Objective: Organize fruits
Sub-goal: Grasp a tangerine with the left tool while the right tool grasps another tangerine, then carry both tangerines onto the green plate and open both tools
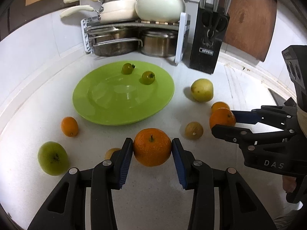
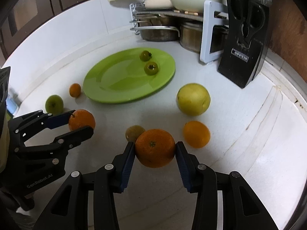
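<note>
Here my left gripper (image 1: 152, 147) is clamped on a stemmed orange (image 1: 152, 147), its blue pads pressed to either side, while my right gripper (image 2: 155, 148) pinches a second orange (image 2: 155, 148) the same way. Both fruits sit short of the green plate (image 1: 107, 113), which carries two small green tomatoes (image 1: 148, 77). Loose on the white counter (image 2: 249, 134) around it lie a green apple (image 1: 52, 158), a small mandarin (image 1: 69, 126), a yellow pear-like fruit (image 2: 193, 99) and another orange (image 2: 196, 134).
</note>
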The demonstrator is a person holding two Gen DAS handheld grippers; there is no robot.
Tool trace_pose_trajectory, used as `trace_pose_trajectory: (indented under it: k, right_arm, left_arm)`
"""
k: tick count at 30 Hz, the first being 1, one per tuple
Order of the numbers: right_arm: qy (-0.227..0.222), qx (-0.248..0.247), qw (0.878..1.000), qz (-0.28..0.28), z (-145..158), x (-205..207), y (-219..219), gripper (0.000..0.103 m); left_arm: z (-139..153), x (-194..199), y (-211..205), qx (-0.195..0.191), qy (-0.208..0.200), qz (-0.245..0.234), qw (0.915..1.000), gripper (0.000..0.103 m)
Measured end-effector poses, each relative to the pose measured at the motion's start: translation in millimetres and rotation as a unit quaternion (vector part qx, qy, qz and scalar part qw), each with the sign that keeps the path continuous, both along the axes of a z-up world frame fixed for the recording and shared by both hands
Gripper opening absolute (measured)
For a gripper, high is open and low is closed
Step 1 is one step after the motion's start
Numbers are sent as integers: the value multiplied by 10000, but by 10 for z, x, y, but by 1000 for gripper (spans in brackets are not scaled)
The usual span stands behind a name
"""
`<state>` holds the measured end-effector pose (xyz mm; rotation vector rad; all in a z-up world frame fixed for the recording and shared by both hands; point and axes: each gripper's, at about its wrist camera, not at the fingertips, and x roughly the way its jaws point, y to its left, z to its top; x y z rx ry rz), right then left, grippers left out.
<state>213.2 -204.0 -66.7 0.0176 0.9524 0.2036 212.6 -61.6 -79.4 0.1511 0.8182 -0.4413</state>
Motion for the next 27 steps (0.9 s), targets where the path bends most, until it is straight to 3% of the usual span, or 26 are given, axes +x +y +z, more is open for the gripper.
trace_pose_trajectory:
  k: [16,27]
  right_arm:
    - [-585,124,9981,146,406,154,170,44]
    - [-852,86,9954,438,625,551,354,44]
  left_arm:
    - [387,107,143,76,-409,414,9983,41]
    - [626,375,268,229,-638,560,9961,41]
